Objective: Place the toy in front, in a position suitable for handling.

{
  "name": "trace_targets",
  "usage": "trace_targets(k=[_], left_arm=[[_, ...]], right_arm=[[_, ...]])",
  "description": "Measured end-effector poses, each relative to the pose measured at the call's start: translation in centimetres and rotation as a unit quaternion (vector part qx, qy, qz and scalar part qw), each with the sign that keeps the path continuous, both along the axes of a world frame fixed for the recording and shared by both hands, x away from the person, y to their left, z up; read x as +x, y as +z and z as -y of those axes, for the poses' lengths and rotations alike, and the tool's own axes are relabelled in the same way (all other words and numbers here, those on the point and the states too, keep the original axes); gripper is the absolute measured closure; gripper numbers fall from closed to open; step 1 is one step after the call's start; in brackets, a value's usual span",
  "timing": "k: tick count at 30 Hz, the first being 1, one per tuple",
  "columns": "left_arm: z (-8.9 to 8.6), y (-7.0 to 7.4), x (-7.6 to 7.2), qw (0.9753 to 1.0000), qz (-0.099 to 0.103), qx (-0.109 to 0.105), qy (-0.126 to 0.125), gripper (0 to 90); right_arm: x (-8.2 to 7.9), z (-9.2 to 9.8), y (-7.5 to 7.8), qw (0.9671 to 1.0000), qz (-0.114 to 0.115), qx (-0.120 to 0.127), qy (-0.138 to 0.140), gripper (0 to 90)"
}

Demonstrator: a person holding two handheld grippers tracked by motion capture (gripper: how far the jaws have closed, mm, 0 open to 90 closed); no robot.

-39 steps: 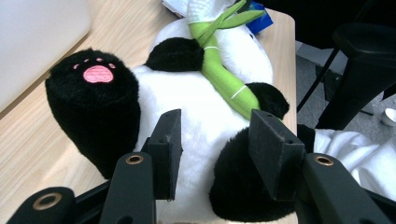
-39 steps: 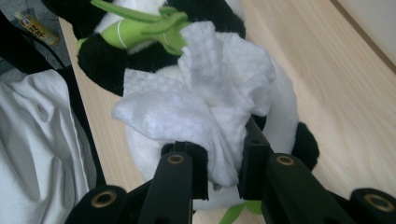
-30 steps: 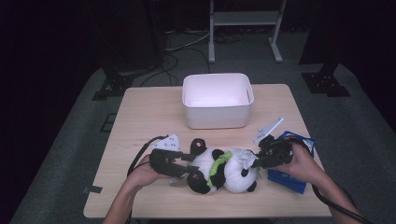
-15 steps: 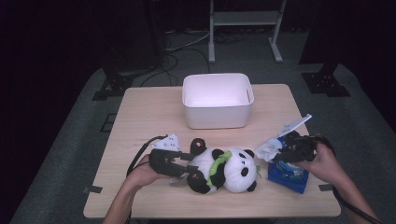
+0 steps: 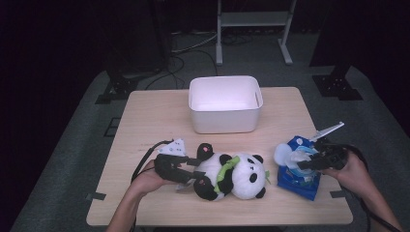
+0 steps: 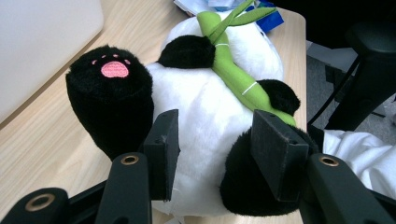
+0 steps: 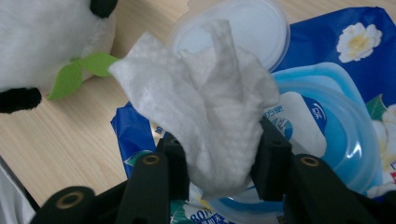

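A: What do we count on the table (image 5: 145, 116)?

B: We count one white bin (image 5: 225, 104) at the far middle, one plush panda (image 5: 232, 175) lying on its back near the front edge, and one blue wipes pack (image 5: 300, 170) just to the panda's right with its round lid (image 7: 243, 23) flipped open. We also see one wet wipe (image 7: 205, 107), and two grippers, one in each hand.

A: How do we find the left gripper (image 6: 212, 144)?

B: Its jaws stand moderately apart, one on either side of the panda's white belly between the two black legs. We see the pads touching the fur, yet we cannot tell whether they truly pinch it. One green bamboo stalk (image 6: 233, 70) lies slantwise across the chest. In the high view the left hand (image 5: 145, 180) lies low on the table, forearm coming in from the bottom edge, the gripper pointing right at the toy.

A: And the right gripper (image 7: 217, 163)?

B: Its jaws are narrowed on the wipe, which stands up crumpled between them over the pack's opening. The right hand (image 5: 350, 166) sits beyond the pack, gripper aimed left.
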State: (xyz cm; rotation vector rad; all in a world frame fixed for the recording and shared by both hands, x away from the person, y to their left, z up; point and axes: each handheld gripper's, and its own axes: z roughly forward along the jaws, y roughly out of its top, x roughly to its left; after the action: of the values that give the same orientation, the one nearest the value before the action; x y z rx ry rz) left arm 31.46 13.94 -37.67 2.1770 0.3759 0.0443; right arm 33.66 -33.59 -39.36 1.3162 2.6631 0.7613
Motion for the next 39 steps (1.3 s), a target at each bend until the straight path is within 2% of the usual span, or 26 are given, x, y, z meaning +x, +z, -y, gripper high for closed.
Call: trace_targets(k=[6,17,25,28,39], left_arm=[[0.0,0.0,0.0,1.0,0.0,0.0,0.0,50.8],[0.0,0.1,0.0,1.0,0.0,-0.001,0.001,50.1],[-0.1,0.2,0.0,1.0,0.002,0.0,0.001,49.2],[-0.1,0.2,0.0,1.0,0.003,-0.001,0.002,49.0],[-0.4,0.3,0.1,1.0,0.003,-0.004,0.007,48.2]], right_arm=[[0.0,0.5,0.6,1.0,0.004,0.007,-0.005,50.0],[-0.1,0.8,2.5,0.9996,0.025,0.015,-0.002,48.8],[-0.4,-0.2,4.1,0.9992,0.037,0.01,0.013,49.8],[-0.4,-0.5,4.4,0.999,0.038,0.018,0.017,51.0],[-0.4,-3.2,4.5,0.997,0.035,0.036,0.058,51.5]])
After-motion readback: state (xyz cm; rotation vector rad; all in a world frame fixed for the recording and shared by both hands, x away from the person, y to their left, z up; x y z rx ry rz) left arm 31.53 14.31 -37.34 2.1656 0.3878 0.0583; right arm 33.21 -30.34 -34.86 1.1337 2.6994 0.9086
